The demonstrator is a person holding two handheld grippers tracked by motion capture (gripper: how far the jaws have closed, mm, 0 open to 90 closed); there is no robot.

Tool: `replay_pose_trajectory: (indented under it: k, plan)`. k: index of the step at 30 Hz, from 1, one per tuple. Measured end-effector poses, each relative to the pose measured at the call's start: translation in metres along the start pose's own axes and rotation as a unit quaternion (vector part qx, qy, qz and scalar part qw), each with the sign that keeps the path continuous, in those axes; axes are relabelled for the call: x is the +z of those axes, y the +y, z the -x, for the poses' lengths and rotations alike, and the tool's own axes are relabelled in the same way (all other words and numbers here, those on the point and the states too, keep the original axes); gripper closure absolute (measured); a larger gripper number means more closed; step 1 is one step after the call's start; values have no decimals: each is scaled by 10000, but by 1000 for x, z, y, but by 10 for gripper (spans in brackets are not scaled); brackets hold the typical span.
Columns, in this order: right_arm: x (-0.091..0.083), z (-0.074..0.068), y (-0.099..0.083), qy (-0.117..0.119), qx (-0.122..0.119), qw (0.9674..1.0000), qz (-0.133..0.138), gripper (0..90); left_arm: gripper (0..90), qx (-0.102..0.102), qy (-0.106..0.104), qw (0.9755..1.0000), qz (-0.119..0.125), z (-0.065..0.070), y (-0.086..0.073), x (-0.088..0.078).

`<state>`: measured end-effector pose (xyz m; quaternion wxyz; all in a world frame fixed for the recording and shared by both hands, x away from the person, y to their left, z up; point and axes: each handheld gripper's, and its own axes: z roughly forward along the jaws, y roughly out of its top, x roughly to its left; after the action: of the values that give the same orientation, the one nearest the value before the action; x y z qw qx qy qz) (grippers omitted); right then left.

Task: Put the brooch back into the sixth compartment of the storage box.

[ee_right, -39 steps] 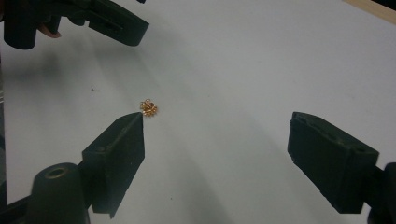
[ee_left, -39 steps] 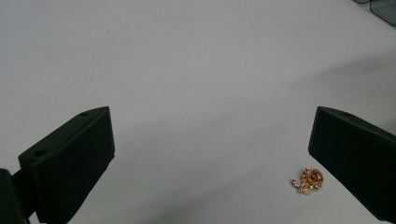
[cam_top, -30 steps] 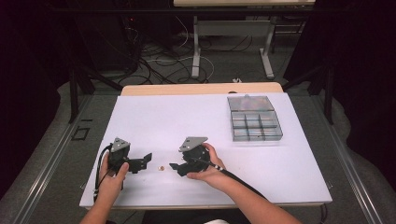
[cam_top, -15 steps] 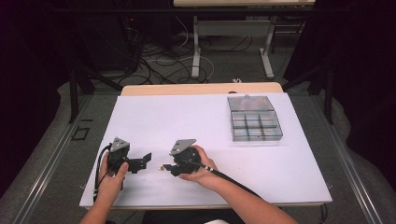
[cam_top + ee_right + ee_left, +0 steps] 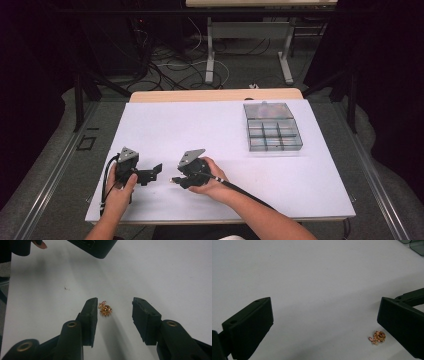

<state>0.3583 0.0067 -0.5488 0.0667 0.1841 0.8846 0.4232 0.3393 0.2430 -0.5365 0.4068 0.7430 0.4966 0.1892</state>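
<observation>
1. Closing in, my right gripper [image 5: 113,310] has its jaws narrowing around the small gold charm [image 5: 105,309] on the white table [image 5: 210,130], left pad just beside it, not yet pinching.
2. My left gripper [image 5: 324,327] rests nearby, jaws spread wide.

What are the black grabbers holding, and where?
Nothing yet. The small gold flower-shaped charm lies on the white table between the right gripper's closing jaws, untouched. The left gripper is open.

gold charm [image 5: 105,308] lies on the table [image 5: 210,125], compartment box [image 5: 272,127] far right.
</observation>
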Motion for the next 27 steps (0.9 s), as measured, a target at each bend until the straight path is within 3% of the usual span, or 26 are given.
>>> replay_pose_trajectory:
  k: [13,27]
  plan:
    - [16,0,0,129,-19,9999,-70,608,6,1,-43,10000,-33,-2,0,-1]
    - [27,-1,-2,190,-191,9995,-146,654,6,-10,-35,10000,29,-2,0,-2]
